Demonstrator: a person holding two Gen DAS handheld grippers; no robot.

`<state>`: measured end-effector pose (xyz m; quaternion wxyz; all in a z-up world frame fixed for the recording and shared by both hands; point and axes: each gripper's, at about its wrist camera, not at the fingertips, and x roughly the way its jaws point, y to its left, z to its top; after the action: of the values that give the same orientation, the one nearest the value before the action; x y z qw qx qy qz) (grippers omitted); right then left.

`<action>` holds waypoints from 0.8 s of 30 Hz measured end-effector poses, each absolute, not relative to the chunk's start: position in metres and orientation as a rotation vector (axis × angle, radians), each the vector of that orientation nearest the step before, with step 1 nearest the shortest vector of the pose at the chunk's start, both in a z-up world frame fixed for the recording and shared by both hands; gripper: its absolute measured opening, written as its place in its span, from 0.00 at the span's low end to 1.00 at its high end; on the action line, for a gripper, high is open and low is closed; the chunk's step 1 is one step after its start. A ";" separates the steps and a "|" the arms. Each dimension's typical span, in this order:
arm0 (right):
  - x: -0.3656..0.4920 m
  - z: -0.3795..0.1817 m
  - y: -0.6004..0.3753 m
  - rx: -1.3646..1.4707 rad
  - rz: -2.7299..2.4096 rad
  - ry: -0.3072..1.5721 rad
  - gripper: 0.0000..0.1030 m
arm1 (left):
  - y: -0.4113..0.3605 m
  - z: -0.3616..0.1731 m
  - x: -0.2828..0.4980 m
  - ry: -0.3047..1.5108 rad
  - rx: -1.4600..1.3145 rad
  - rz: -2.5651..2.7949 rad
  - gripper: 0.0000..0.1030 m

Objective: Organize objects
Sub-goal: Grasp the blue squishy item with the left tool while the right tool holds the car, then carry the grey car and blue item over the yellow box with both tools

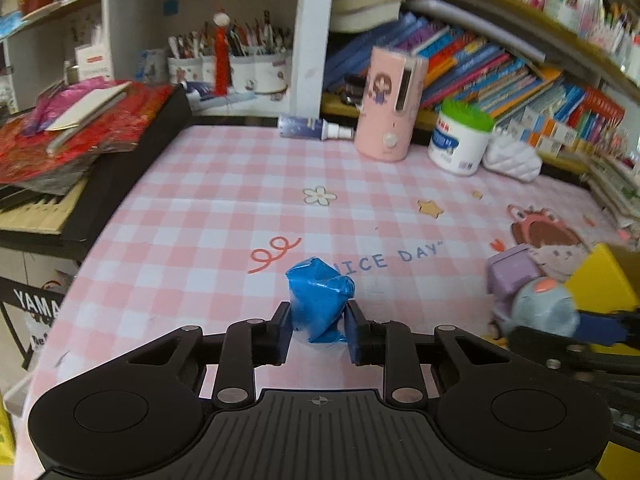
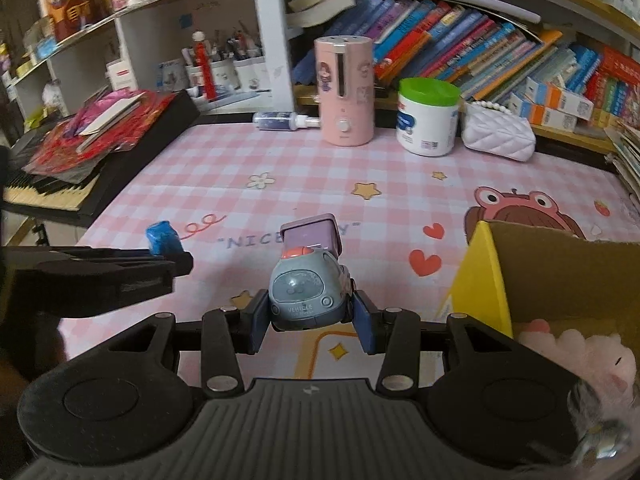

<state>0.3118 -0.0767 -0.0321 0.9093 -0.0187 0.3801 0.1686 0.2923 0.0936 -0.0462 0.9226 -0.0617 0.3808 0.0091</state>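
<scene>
My left gripper (image 1: 318,330) is shut on a crumpled blue wrapper (image 1: 318,300), held just above the pink checked table cover (image 1: 200,208). The wrapper also shows in the right wrist view (image 2: 162,236), with the left gripper (image 2: 176,260) at the left. My right gripper (image 2: 310,320) is shut on a grey toy truck with a purple bed (image 2: 306,288), above the table. The truck also shows in the left wrist view (image 1: 532,300). A yellow cardboard box (image 2: 480,280) stands open to the right of the truck, with a pink plush toy (image 2: 580,352) inside.
A pink humidifier (image 2: 344,92), a green-lidded white jar (image 2: 428,116), a white quilted purse (image 2: 500,136) and a lying spray bottle (image 2: 280,120) stand along the table's back edge. Bookshelves rise behind. A keyboard with red papers (image 2: 80,148) is at the left.
</scene>
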 end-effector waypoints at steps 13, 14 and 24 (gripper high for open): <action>0.246 -0.021 -0.043 -0.076 0.415 0.798 0.40 | 0.125 -0.001 0.182 0.718 -0.207 0.054 0.25; 0.241 -0.020 -0.040 -0.080 0.421 0.794 0.40 | 0.128 -0.002 0.175 0.719 -0.213 0.057 0.25; 0.175 -0.022 -0.016 -0.119 0.450 0.807 0.40 | 0.141 -0.008 0.109 0.738 -0.231 0.050 0.25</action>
<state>0.1753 -0.0162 -0.0215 0.8934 -0.0575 0.3892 0.2170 0.1091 0.1413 -0.0075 0.9259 -0.1127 0.3597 0.0242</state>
